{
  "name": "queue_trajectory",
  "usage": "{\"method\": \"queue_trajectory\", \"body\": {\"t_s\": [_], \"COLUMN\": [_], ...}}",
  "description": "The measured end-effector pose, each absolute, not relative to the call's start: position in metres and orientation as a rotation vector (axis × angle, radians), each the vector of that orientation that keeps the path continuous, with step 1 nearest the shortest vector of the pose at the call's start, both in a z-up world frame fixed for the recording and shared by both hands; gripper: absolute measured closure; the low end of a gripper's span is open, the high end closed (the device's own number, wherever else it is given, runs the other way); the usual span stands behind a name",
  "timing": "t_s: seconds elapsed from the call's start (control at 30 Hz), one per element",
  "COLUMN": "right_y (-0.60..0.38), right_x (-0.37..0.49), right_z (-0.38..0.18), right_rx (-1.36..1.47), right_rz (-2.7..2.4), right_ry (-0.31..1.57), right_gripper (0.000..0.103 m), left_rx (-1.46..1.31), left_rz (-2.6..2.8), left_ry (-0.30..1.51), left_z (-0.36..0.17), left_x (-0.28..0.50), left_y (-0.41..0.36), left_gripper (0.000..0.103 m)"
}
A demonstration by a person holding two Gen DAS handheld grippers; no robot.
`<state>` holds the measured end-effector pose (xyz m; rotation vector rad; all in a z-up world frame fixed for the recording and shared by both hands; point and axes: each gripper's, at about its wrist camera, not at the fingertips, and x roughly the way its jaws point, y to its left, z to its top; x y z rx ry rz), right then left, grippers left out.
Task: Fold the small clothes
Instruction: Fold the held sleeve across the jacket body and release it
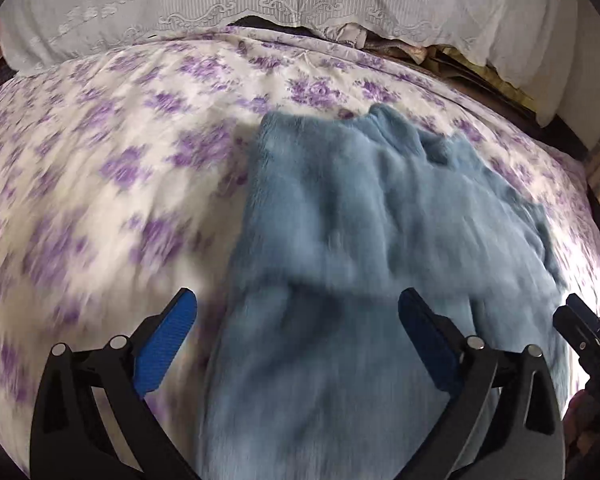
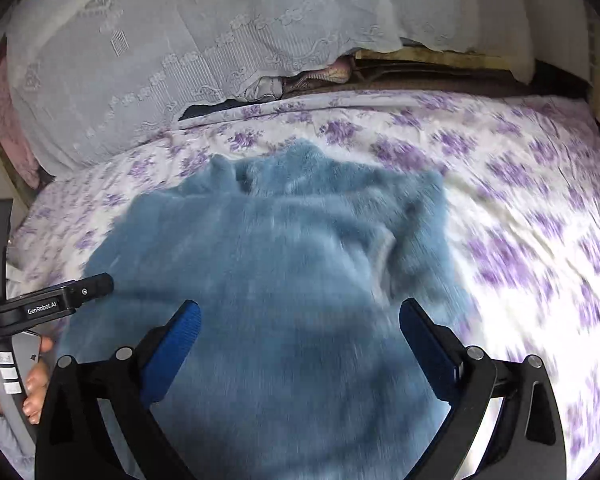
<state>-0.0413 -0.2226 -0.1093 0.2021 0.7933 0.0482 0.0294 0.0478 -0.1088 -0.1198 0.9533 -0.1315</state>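
Note:
A fluffy blue garment [image 1: 360, 240] lies spread on the purple-flowered bedspread [image 1: 112, 184]; it also shows in the right wrist view [image 2: 284, 264]. My left gripper [image 1: 298, 320] is open and empty, held above the garment's near left part. My right gripper [image 2: 300, 332] is open and empty, held above the garment's near middle. The right gripper shows at the right edge of the left wrist view [image 1: 584, 328]; the left gripper shows at the left edge of the right wrist view [image 2: 52, 300], held by a hand. Both views are blurred by motion.
White lace-covered pillows [image 2: 188, 40] lie along the head of the bed. Folded fabrics [image 2: 316, 76] sit in the gap under them. The flowered bedspread [image 2: 540, 208] stretches to both sides of the garment.

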Motion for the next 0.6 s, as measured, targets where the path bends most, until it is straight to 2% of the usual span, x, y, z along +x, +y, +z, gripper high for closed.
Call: {"method": "queue_trajectory", "body": {"t_s": [0.1, 0.2, 0.6], "right_y": [-0.217, -0.204, -0.200], "right_x": [-0.054, -0.054, -0.100], "right_z": [-0.125, -0.143, -0.124], "right_rx": [0.180, 0.094, 0.065], "right_rz": [0.057, 0.045, 0.063], "right_ry": [0.849, 0.919, 0.827], "right_gripper": [0.003, 0.003, 0.003], "left_rx": [-0.113, 0.021, -0.025], "left_rz": [-0.141, -0.084, -0.121], "left_ry": [1.007, 1.020, 0.948], "left_z": [-0.123, -0.143, -0.121], "left_x": [0.003, -0.007, -0.059], "left_y": [0.045, 0.028, 0.042], "left_gripper": [0.005, 0.004, 0.005]}}
